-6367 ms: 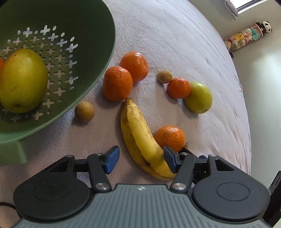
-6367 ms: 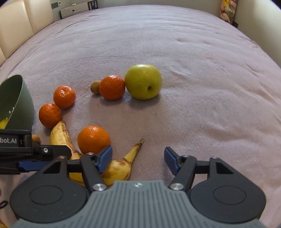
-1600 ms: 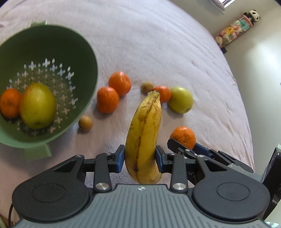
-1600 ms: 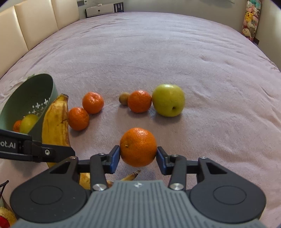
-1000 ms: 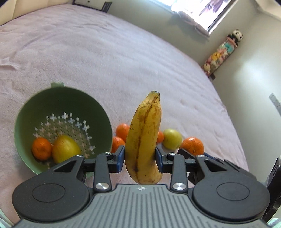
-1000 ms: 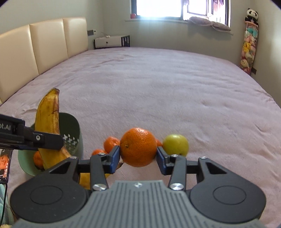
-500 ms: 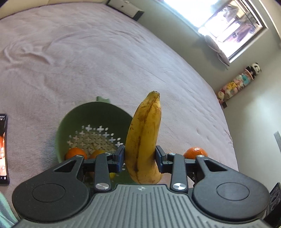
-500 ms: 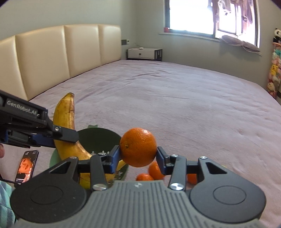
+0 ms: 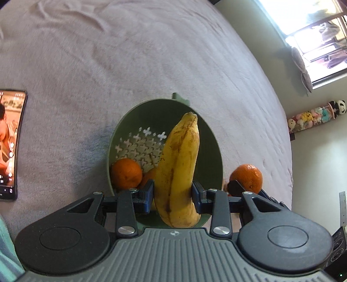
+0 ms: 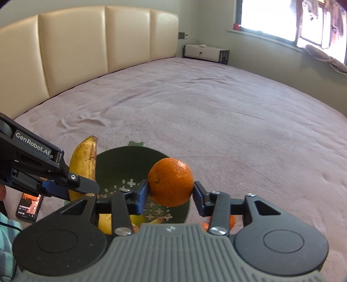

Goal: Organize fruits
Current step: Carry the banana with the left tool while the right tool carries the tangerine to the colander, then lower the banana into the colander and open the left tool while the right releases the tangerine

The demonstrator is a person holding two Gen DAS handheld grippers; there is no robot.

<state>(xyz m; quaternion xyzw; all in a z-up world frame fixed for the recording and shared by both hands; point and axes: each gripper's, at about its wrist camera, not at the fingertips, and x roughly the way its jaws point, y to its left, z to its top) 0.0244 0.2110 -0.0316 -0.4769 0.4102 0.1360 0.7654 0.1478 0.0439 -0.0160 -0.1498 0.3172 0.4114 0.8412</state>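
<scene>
Left wrist view: left gripper (image 9: 173, 196) jaws clamp banana (image 9: 178, 171) over green colander (image 9: 214, 138) holding an orange (image 9: 126, 172). Only right wrist view shows the headboard (image 10: 86, 50); right gripper (image 10: 171, 195) jaws pinch a mandarin (image 10: 171, 181).

"GenRobot.AI" on left gripper (image 10: 65, 186) (white lettering)

A home bedroom: a wide bed (image 10: 216, 104) under a mauve blanket, a padded cream headboard (image 10: 86, 47), a low white cabinet (image 10: 206, 53), a sunlit window (image 10: 282, 17) and hanging plush toys (image 9: 314, 116).
</scene>
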